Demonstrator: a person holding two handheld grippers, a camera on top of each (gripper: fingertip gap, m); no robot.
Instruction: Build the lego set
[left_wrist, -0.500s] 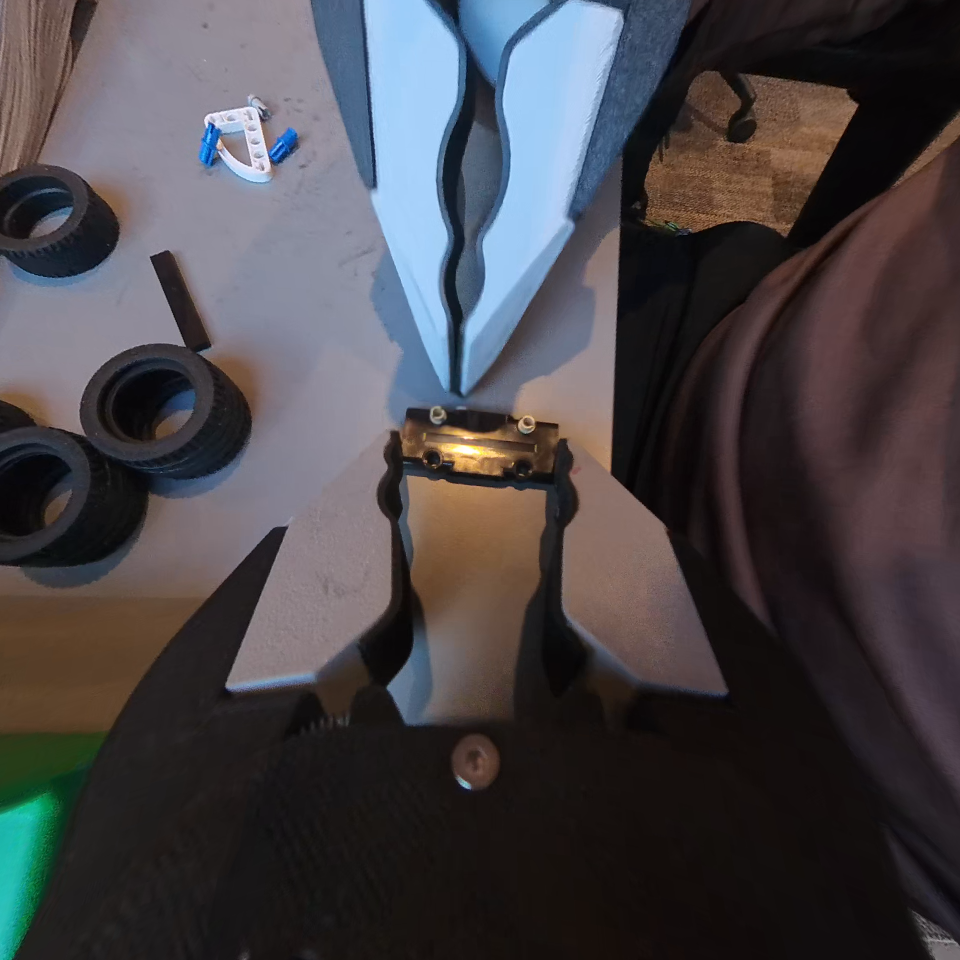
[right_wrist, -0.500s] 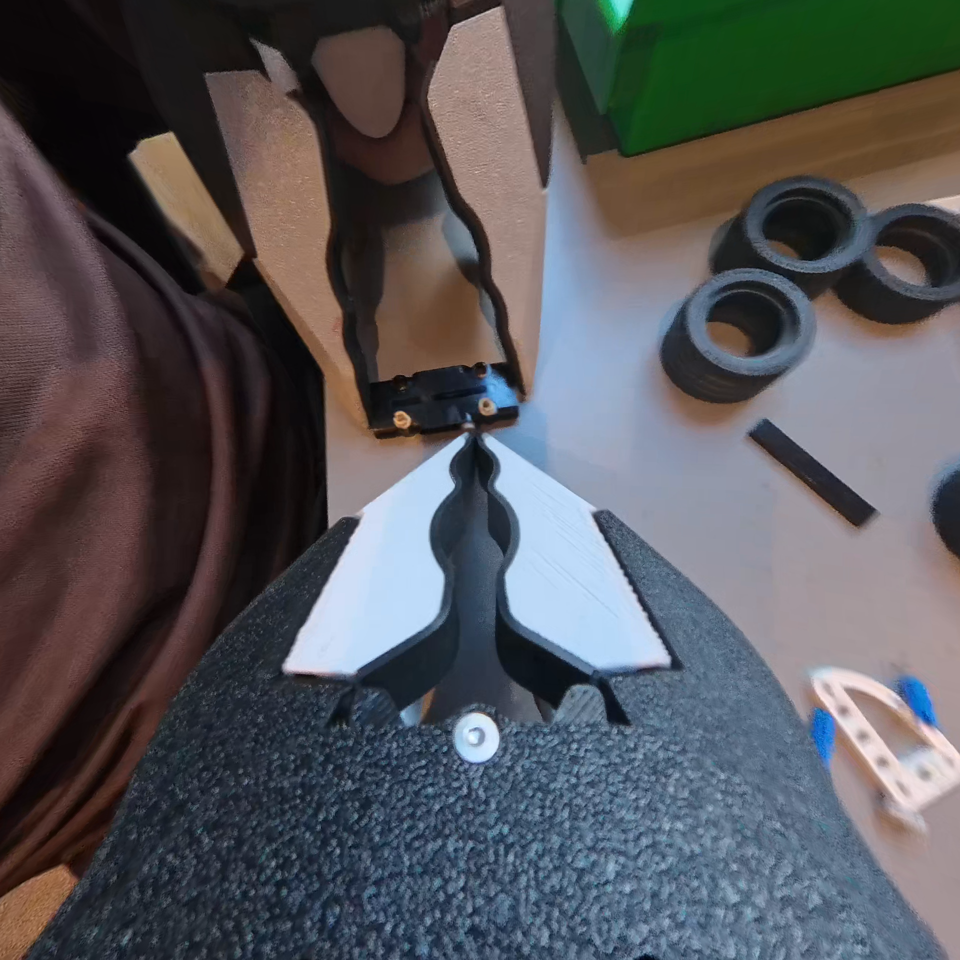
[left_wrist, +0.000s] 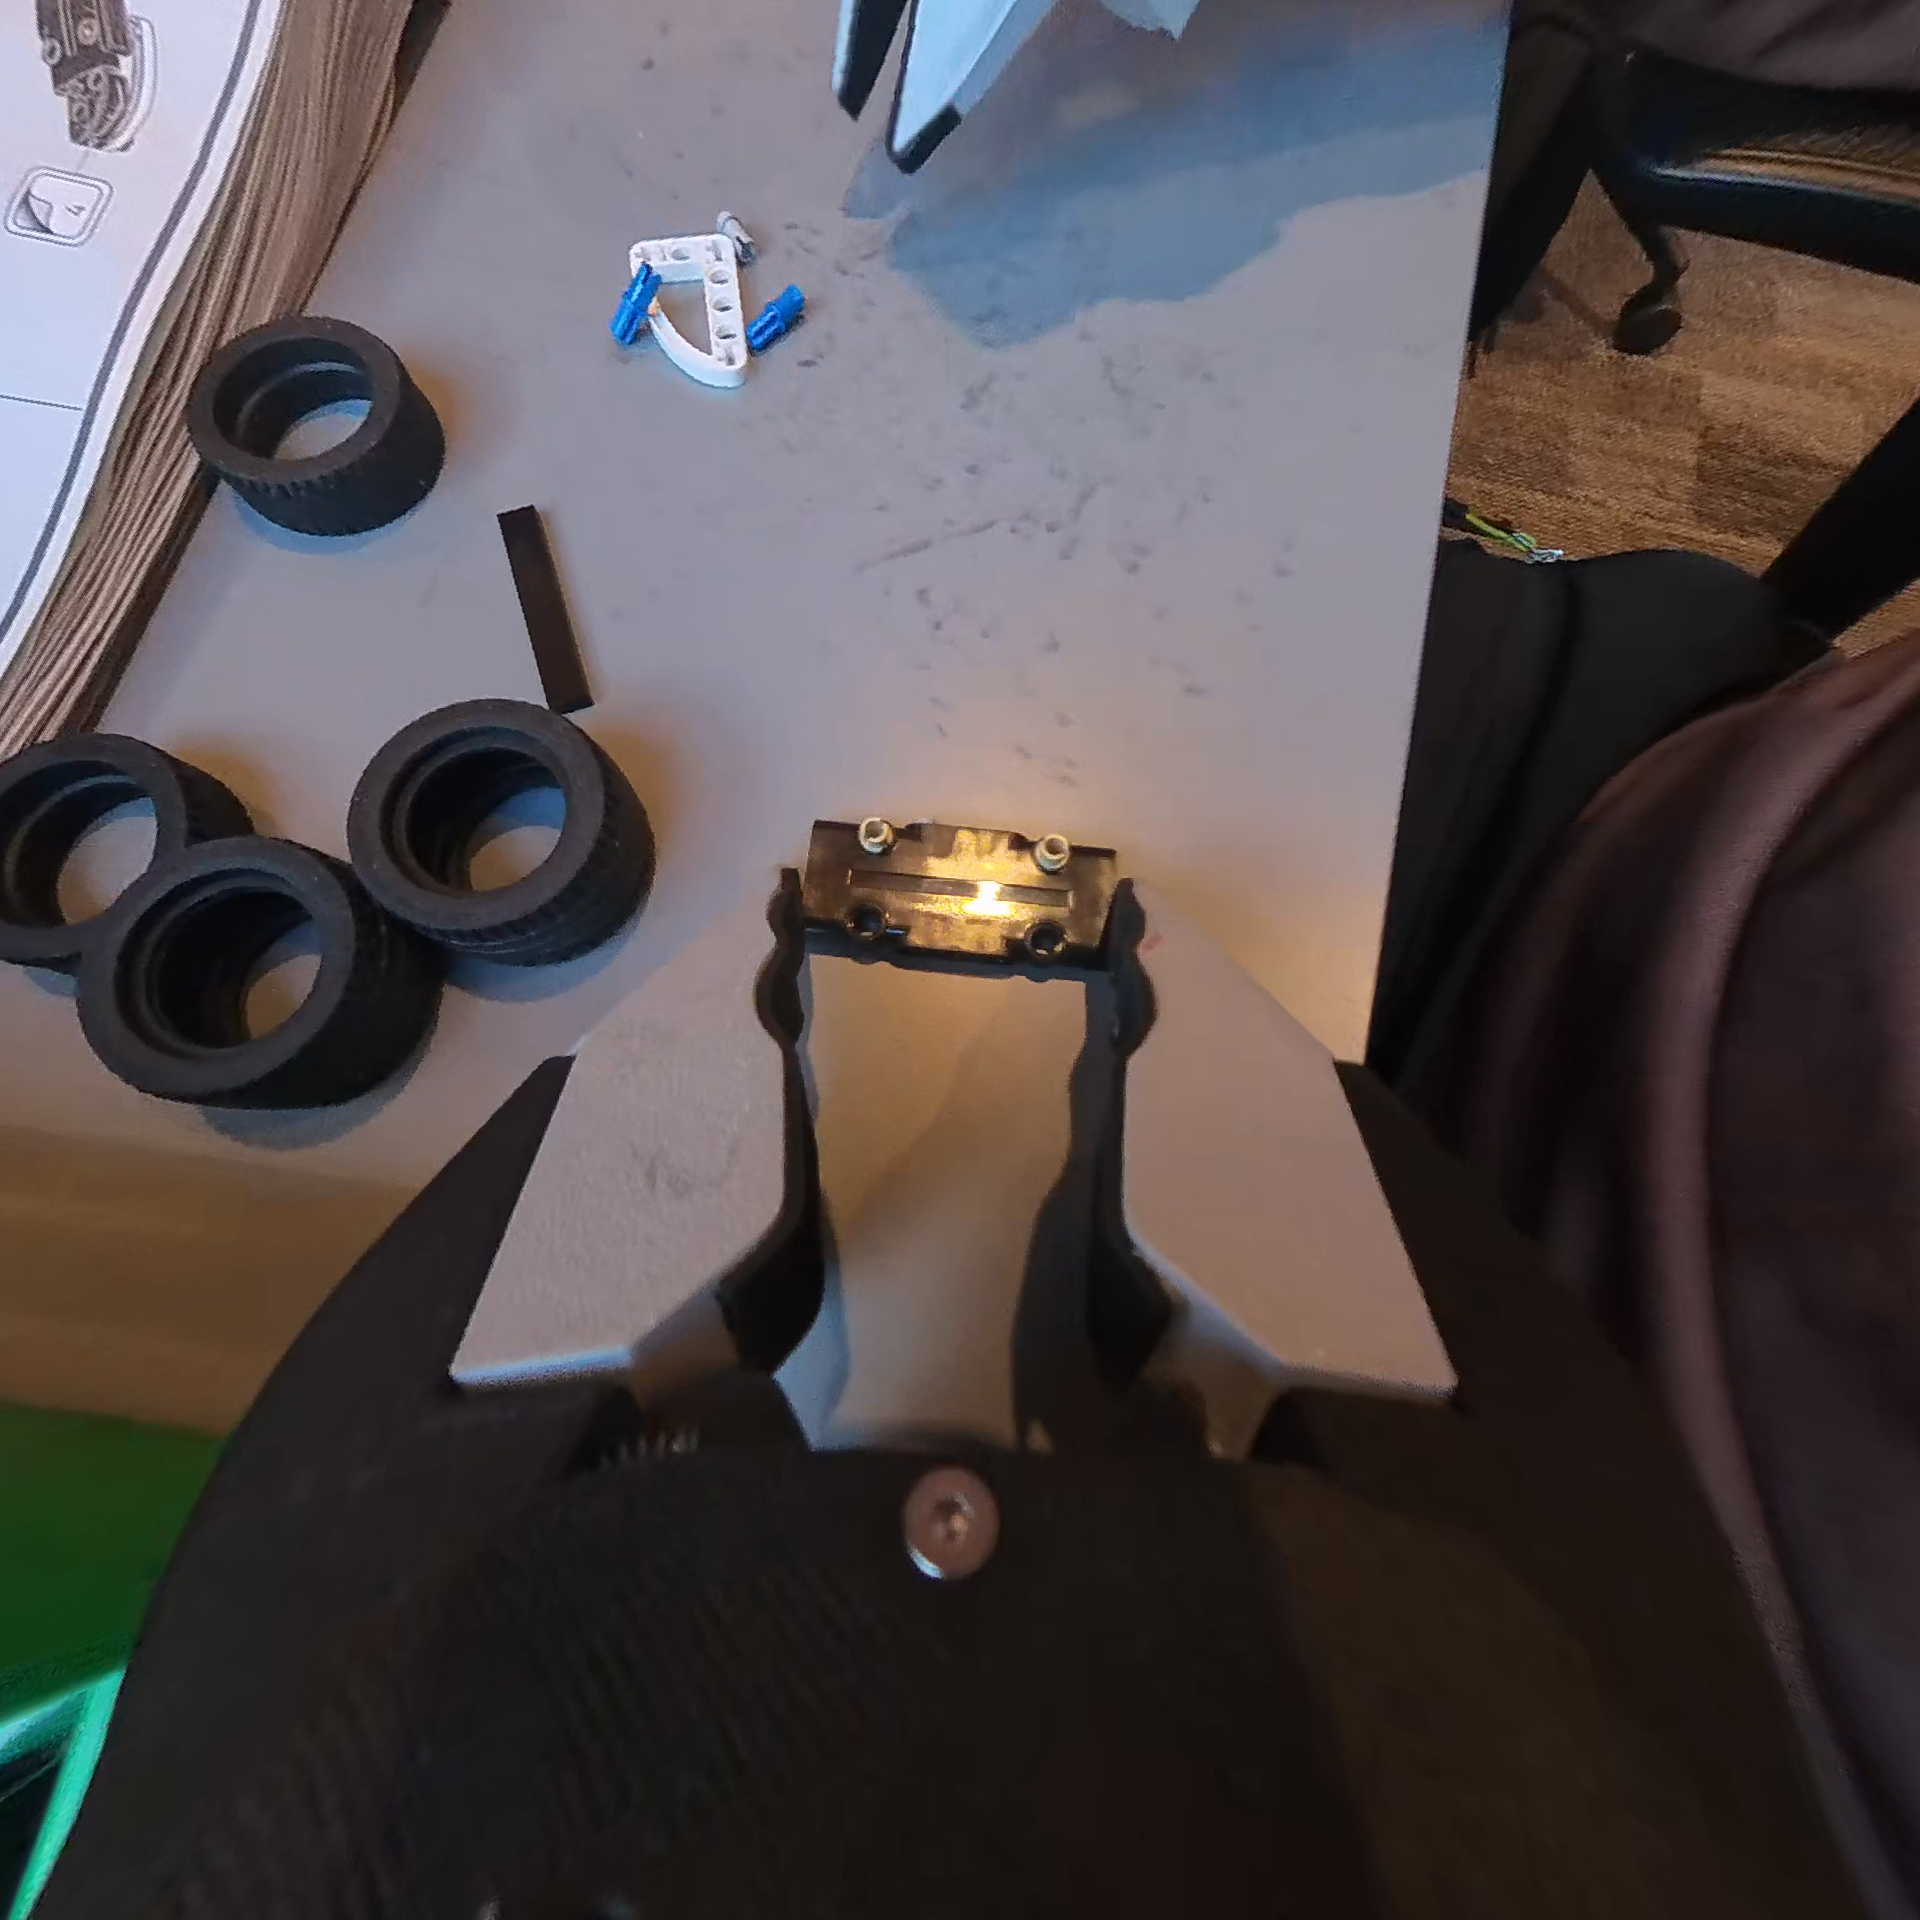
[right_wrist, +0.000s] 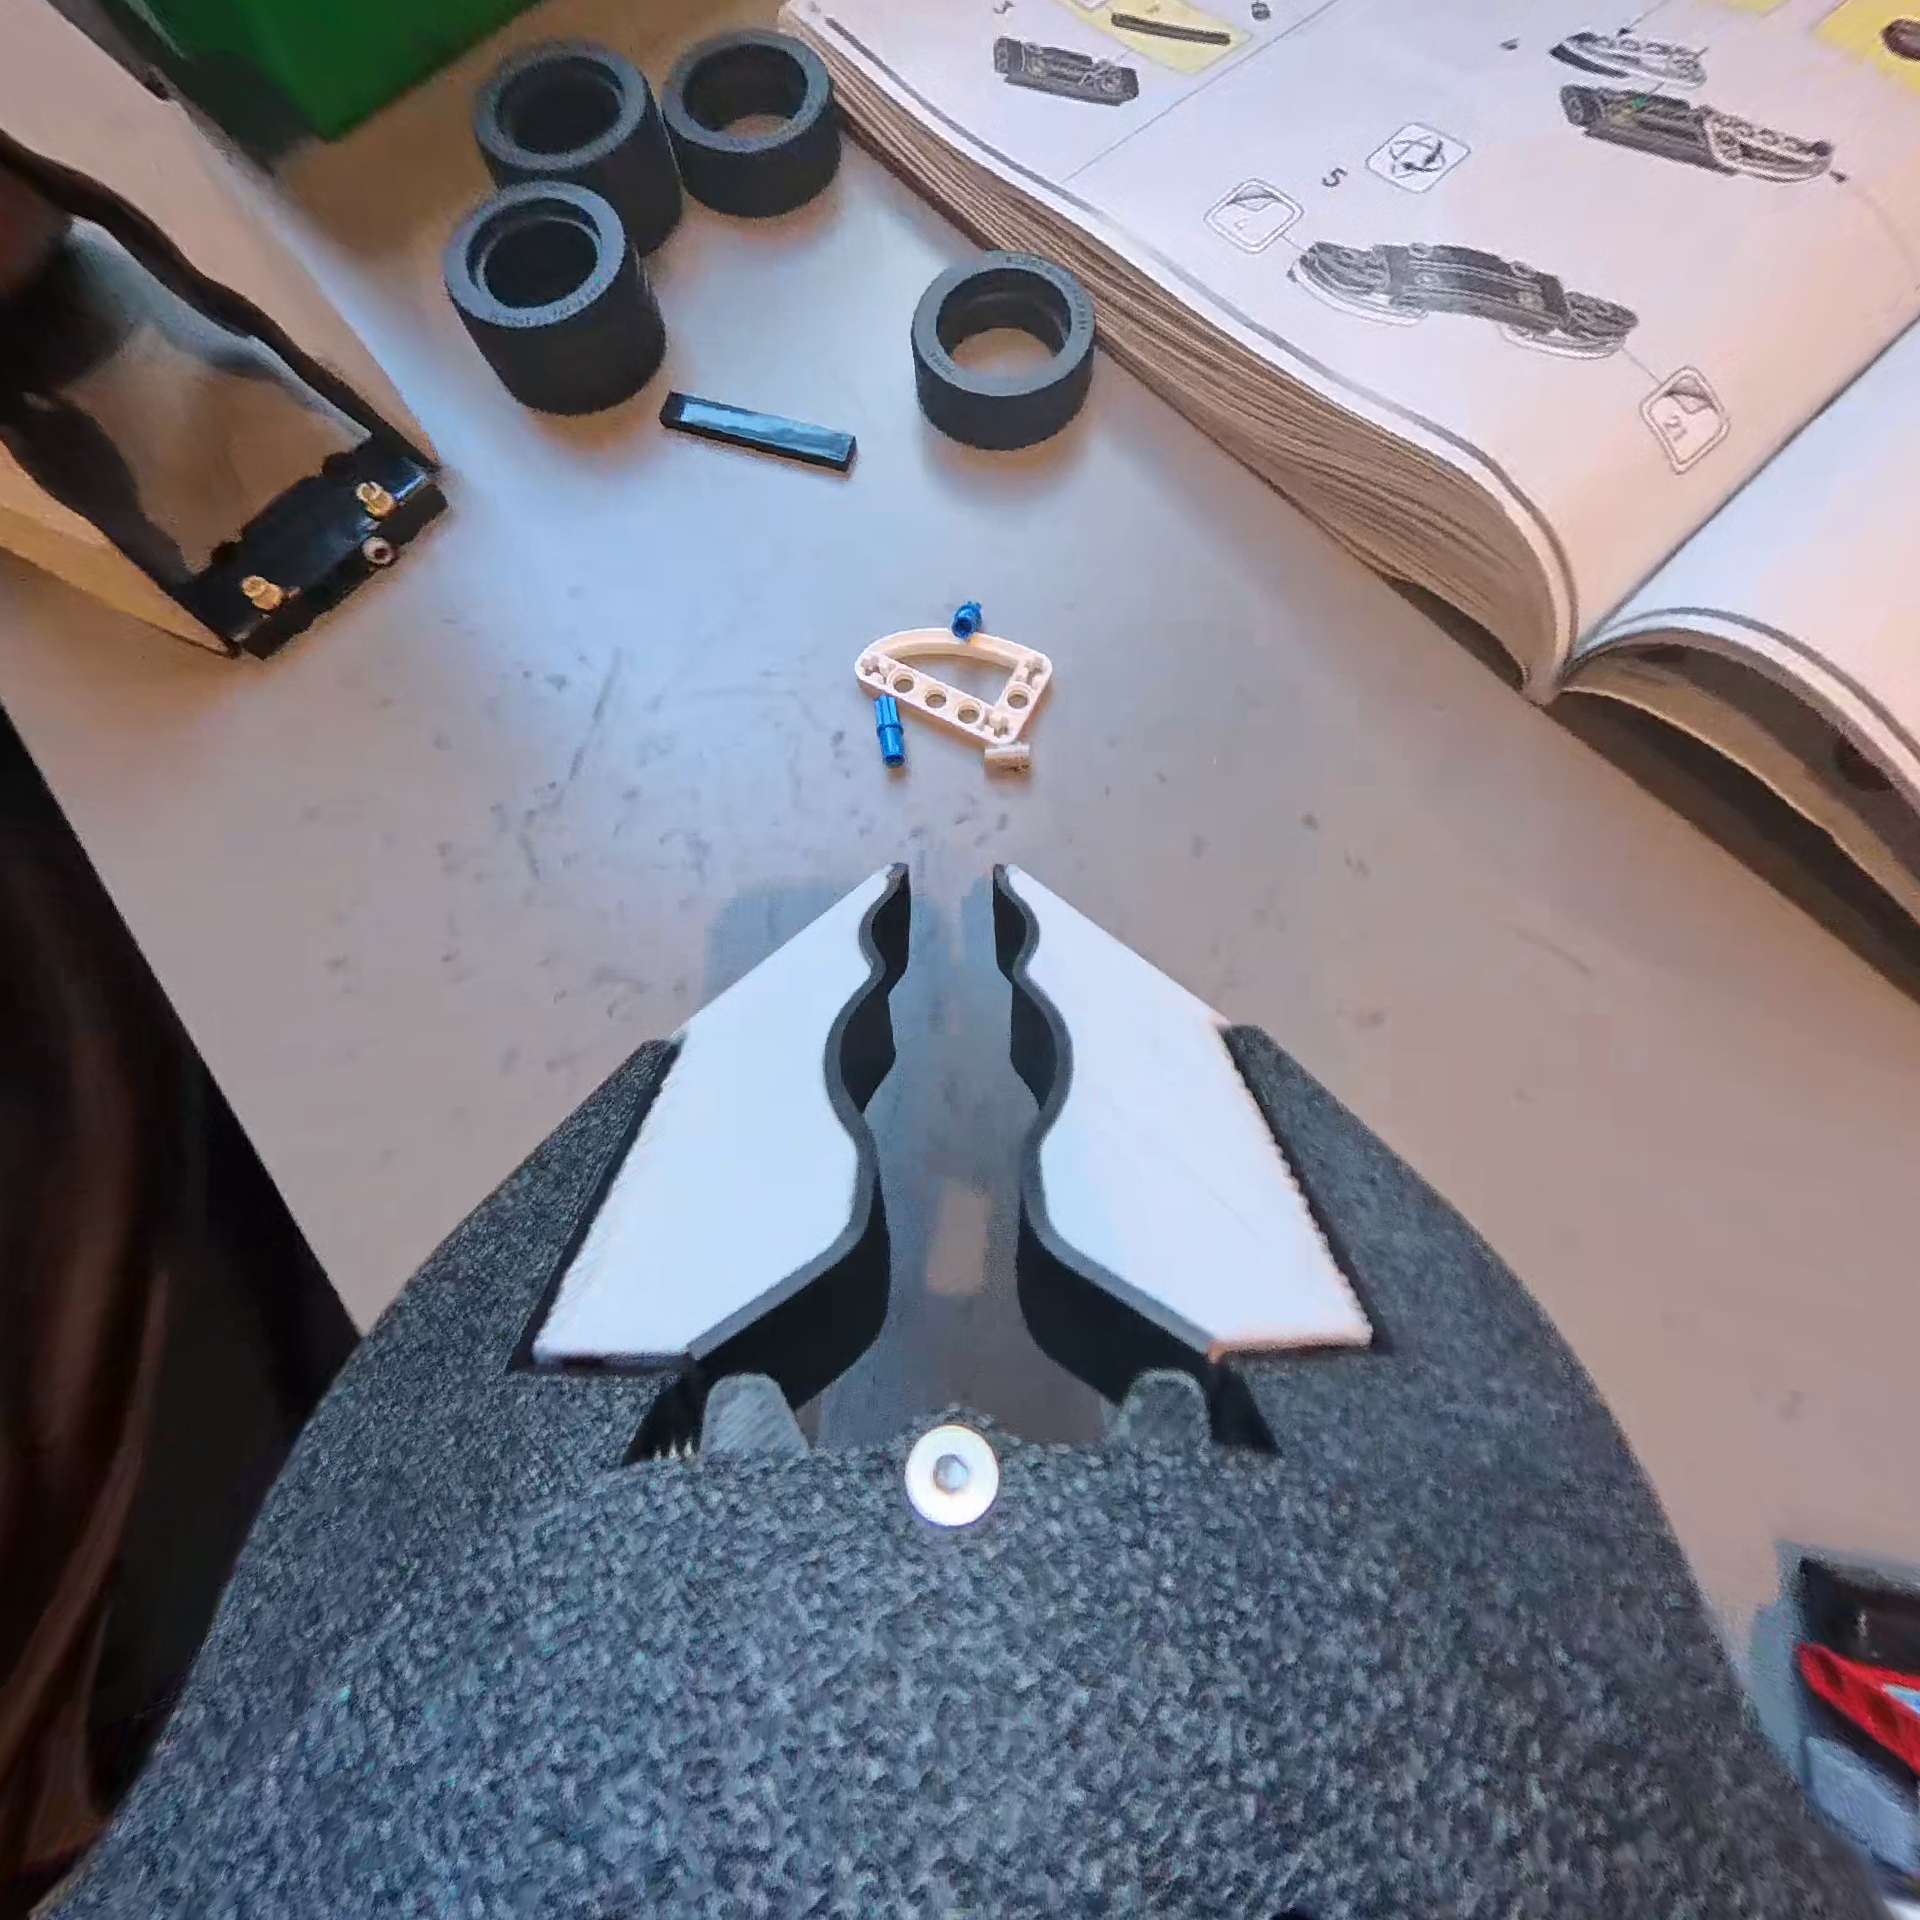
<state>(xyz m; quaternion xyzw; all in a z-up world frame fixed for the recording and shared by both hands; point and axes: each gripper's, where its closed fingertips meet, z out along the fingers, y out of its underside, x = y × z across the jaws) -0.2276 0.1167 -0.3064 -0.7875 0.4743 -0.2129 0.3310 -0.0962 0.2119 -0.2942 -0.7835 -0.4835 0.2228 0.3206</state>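
Note:
My left gripper (left_wrist: 961, 920) is shut on a black lego block (left_wrist: 961, 902) with two tan pins on top, held just above the grey table near its right edge. It also shows at the left of the right wrist view (right_wrist: 312, 551). My right gripper (right_wrist: 951, 878) is slightly open and empty, low over the table. Ahead of it lie a white curved beam (right_wrist: 956, 681), two blue pins (right_wrist: 888, 730) and a small tan pin (right_wrist: 1008, 758). In the left wrist view the white beam (left_wrist: 701, 312) lies far ahead, and the right gripper's fingertips (left_wrist: 914, 94) show at the top.
Several black tyres (right_wrist: 551, 291) and a black flat tile (right_wrist: 758, 426) lie beyond the beam. An open instruction book (right_wrist: 1455, 260) fills the right. A green box (right_wrist: 312, 62) stands at the back left. The table edge (left_wrist: 1444, 623) runs on the left gripper's right, beside a person's dark sleeve. Across from one pair of fingers to the other is roughly 15 centimetres. The black flat tile (right_wrist: 758, 426) lies around 8 centimetres away from my left fingertips. It is also in sight in the left wrist view (left_wrist: 539, 602).
My right gripper has pulled back from the black block, opened a little, and now faces the white beam. My left gripper still holds the black block.

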